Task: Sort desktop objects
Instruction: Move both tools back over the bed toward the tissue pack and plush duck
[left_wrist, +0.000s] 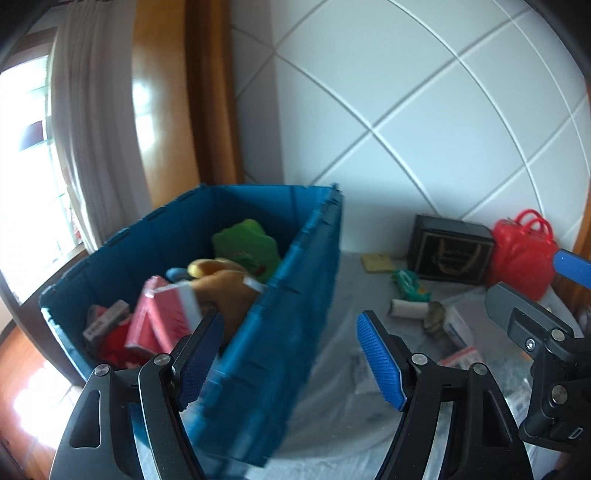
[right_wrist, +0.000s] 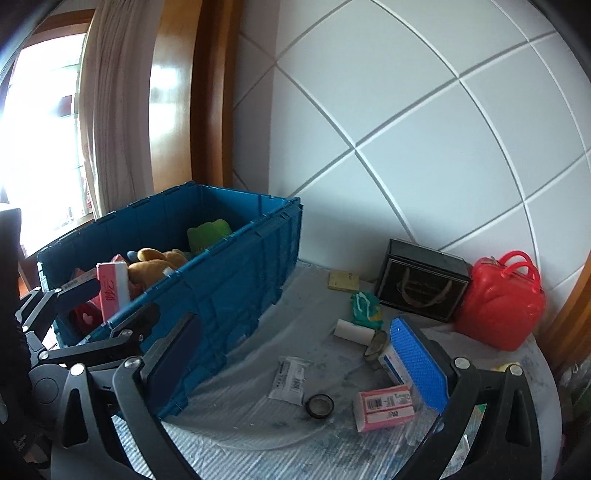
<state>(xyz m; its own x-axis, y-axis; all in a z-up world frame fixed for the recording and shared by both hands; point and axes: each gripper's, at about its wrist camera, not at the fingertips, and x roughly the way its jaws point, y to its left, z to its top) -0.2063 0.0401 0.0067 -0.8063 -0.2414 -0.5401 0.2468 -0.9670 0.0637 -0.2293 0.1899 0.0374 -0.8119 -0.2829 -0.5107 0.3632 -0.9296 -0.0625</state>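
A blue crate (left_wrist: 280, 306) (right_wrist: 236, 280) stands at the table's left. It holds a green plush (left_wrist: 247, 243), a brown plush (right_wrist: 155, 266), pink boxes (left_wrist: 159, 317) and other items. My left gripper (left_wrist: 291, 358) is open and empty, above the crate's near wall; it also shows at the left of the right wrist view (right_wrist: 110, 299). My right gripper (right_wrist: 299, 358) is open and empty, above loose items: a pink box (right_wrist: 384, 406), a white packet (right_wrist: 290, 380), a black ring (right_wrist: 319, 405), a white roll (right_wrist: 352, 330), a green packet (right_wrist: 365, 306).
A black box (right_wrist: 421, 284) and a red bag (right_wrist: 498, 306) stand against the white tiled wall at the back right. A yellow pad (right_wrist: 343, 280) lies near them. A curtain and window are at the left.
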